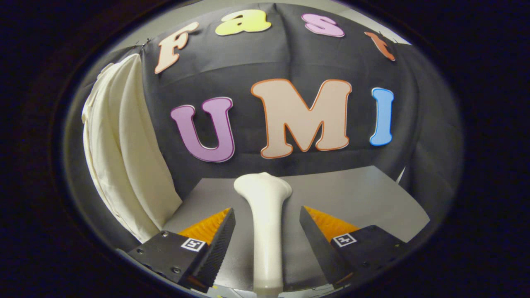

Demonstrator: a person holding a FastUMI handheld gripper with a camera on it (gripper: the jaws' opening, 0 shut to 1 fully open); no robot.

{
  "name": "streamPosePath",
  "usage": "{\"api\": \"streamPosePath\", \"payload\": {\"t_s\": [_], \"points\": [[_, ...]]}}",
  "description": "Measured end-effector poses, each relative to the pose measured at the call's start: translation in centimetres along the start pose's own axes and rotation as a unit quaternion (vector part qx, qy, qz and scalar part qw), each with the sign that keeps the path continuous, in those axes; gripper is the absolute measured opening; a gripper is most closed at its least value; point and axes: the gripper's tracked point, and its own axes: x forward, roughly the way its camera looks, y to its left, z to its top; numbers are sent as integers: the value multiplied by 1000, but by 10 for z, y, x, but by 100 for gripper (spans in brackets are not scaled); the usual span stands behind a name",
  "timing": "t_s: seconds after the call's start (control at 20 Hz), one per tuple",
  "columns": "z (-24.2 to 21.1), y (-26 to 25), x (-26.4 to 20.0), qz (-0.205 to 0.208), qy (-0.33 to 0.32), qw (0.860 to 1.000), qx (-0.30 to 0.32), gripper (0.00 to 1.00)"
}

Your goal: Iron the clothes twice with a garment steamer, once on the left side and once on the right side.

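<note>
Smooth steamer (265, 223) between spread gripper (267, 225) fingers

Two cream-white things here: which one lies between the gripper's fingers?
The cream-white plastic steamer, lying on the grey table between the open gripper fingers, ungripped. The cream-white cloth garment hangs beyond them, leftward.

Cloth-walled recording booth (265, 62), grey table (364, 198)

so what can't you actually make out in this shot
- Steamer: its lower end runs out of the gripper view, so any cord or base stays unseen.
- Garment: its far side and its hanger are cut off.
- Gripper: fingers open either side of the steamer, apart from it; table contact unclear.
</note>
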Motion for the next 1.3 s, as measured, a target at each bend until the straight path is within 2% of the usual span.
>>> {"api": "streamPosePath", "payload": {"t_s": [0.15,0.2,0.35,0.5,0.75,0.95,1.15,1.3], "points": [[-7,4,17,5,38,999,-8,93],[-10,7,18,11,53,998,-11,86],[-8,9,22,21,74,997,2,71],[-9,9,22,25,101,994,25,71],[-14,9,34,25,168,984,47,57],[-13,9,33,24,154,987,35,47],[8,8,13,31,75,996,43,42],[22,5,-19,15,21,999,30,40]]}}
